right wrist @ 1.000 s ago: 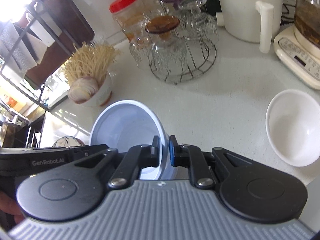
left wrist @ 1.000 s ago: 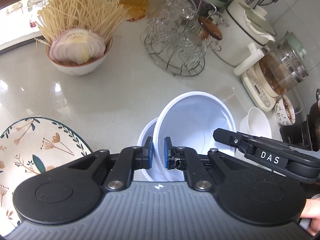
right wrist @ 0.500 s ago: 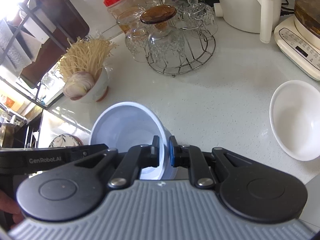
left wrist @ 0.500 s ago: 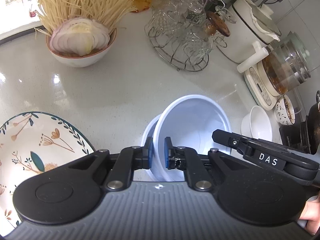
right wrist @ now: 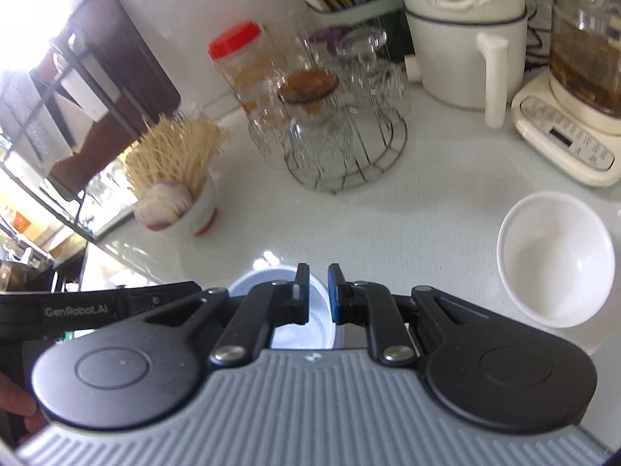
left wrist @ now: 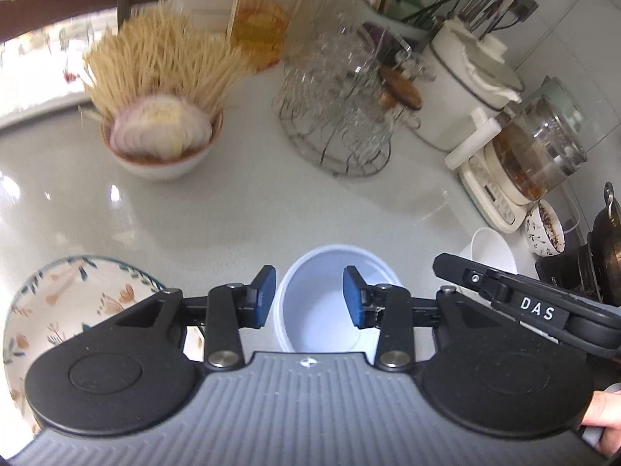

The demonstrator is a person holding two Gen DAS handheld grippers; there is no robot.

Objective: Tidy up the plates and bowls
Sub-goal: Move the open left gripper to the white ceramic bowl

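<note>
A light blue bowl (left wrist: 322, 310) stands upright on the white counter, seemingly nested in a second one. My left gripper (left wrist: 309, 297) is open above it, holding nothing. My right gripper (right wrist: 318, 297) hovers over the same bowl (right wrist: 289, 336) with a small gap between its pads, clear of the rim. A floral plate (left wrist: 58, 310) lies at the left. A small white bowl (right wrist: 555, 260) sits at the right, also in the left wrist view (left wrist: 491, 248).
A bowl of noodles and sliced onion (left wrist: 163, 132) stands at the back left. A wire rack of glasses (left wrist: 341, 116), a red-lidded jar (left wrist: 268, 15), a white pot (right wrist: 462, 35) and a glass kettle (right wrist: 582, 85) line the back.
Both grippers let go of the blue bowl's rim and lifted away. The bowl went from tilted in the air to upright on the counter.
</note>
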